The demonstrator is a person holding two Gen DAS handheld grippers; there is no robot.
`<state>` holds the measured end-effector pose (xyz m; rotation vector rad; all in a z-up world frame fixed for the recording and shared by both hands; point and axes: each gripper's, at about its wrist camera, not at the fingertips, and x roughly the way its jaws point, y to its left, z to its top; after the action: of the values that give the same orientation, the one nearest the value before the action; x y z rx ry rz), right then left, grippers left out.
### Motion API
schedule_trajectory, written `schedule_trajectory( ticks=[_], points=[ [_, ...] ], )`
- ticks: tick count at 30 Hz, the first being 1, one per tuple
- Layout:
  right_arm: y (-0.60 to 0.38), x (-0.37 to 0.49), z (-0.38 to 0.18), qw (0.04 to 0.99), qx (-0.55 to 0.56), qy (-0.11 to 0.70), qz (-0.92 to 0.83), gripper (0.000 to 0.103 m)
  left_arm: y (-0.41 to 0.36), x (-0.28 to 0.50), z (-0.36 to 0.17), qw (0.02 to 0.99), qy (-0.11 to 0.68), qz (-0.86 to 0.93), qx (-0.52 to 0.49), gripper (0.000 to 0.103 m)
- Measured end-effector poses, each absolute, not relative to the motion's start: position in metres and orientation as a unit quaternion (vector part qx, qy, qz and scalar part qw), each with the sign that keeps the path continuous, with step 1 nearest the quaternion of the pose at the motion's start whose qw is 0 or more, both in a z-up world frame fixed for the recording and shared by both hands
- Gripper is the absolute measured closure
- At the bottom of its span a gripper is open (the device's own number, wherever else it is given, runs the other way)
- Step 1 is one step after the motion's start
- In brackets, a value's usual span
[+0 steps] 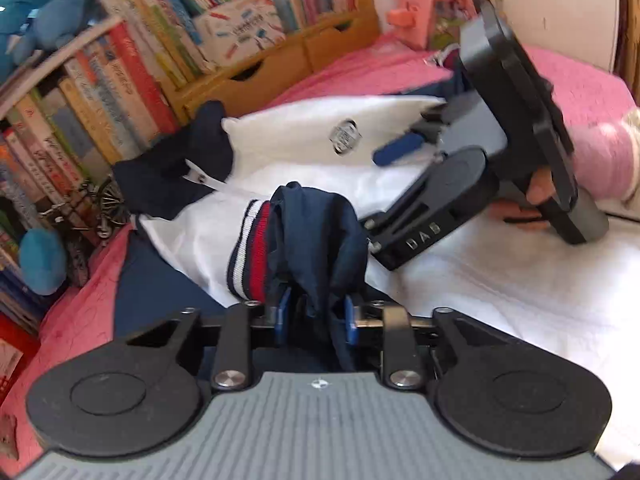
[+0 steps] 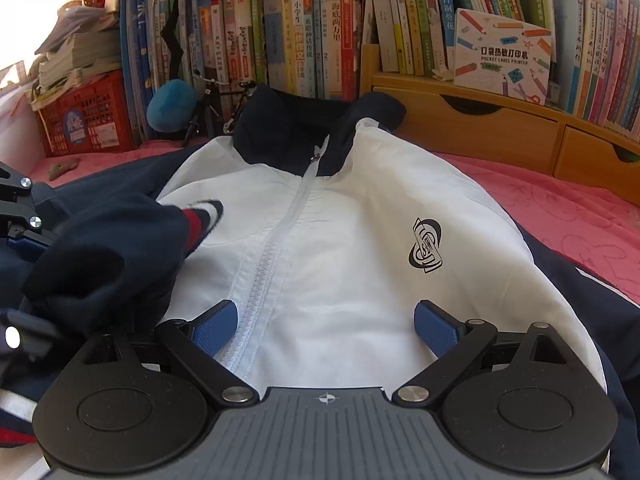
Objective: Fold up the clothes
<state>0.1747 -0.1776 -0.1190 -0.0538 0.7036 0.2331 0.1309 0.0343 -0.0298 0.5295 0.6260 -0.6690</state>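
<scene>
A white and navy zip jacket point(image 2: 340, 240) lies face up on a pink bedspread point(image 2: 560, 208), collar toward the bookshelf; it also shows in the left wrist view point(image 1: 288, 140). My left gripper point(image 1: 316, 316) is shut on the navy sleeve point(image 1: 316, 240) near its striped cuff point(image 1: 250, 248), holding it bunched over the jacket's chest. The sleeve also shows in the right wrist view point(image 2: 108, 256). My right gripper point(image 2: 324, 324) is open and empty, low over the jacket's front, its blue pads point(image 2: 216, 328) either side of the zip. It shows in the left wrist view point(image 1: 404, 152).
A bookshelf full of books point(image 2: 320, 32) and wooden drawers point(image 2: 480, 128) line the bed's far side. A red crate point(image 2: 88, 116), a blue plush toy point(image 2: 172, 104) and a small model bicycle point(image 2: 216, 100) stand at the back left. A white wall point(image 1: 560, 8) is behind the bed.
</scene>
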Motion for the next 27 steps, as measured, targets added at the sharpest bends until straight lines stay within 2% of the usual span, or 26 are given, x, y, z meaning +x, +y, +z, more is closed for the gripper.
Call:
schedule_trajectory(
  ticks=[3,6,9,13,19,20,22,23,25,27],
  points=[
    [-0.178,0.175,-0.120,0.931,-0.026,0.344,0.115,0.006,0.090,0.127,0.035,0.928,0.212,-0.229,0.204,0.089],
    [-0.177,0.175,-0.120,0.931,-0.026,0.344,0.115,0.006,0.165,0.135,0.097,0.981,0.130,-0.092,0.108,0.089],
    [-0.177,0.175,-0.120,0.931,-0.028,0.345,0.115,0.006,0.247,0.143,0.119,0.991,0.105,0.076,0.024,0.087],
    [-0.177,0.176,-0.122,0.931,-0.030,0.346,0.114,0.005,0.322,0.163,0.079,0.949,0.183,0.257,-0.016,0.084],
    [-0.179,0.178,-0.123,0.931,-0.031,0.347,0.111,0.002,0.359,0.168,-0.025,0.888,0.328,0.314,-0.068,0.073],
    [-0.179,0.178,-0.123,0.931,-0.031,0.348,0.110,0.002,0.357,0.167,-0.036,0.885,0.338,0.315,-0.065,0.070],
    [-0.179,0.178,-0.123,0.931,-0.031,0.348,0.110,0.002,0.352,0.165,-0.046,0.885,0.341,0.309,-0.062,0.046],
    [-0.179,0.178,-0.123,0.930,-0.031,0.348,0.110,0.001,0.349,0.164,-0.050,0.886,0.342,0.306,-0.062,0.029],
    [-0.179,0.178,-0.122,0.930,-0.031,0.349,0.109,0.001,0.348,0.161,-0.054,0.889,0.341,0.294,-0.083,0.025],
    [-0.180,0.178,-0.122,0.930,-0.031,0.349,0.109,0.001,0.352,0.162,-0.053,0.897,0.321,0.281,-0.113,0.015]
  ],
)
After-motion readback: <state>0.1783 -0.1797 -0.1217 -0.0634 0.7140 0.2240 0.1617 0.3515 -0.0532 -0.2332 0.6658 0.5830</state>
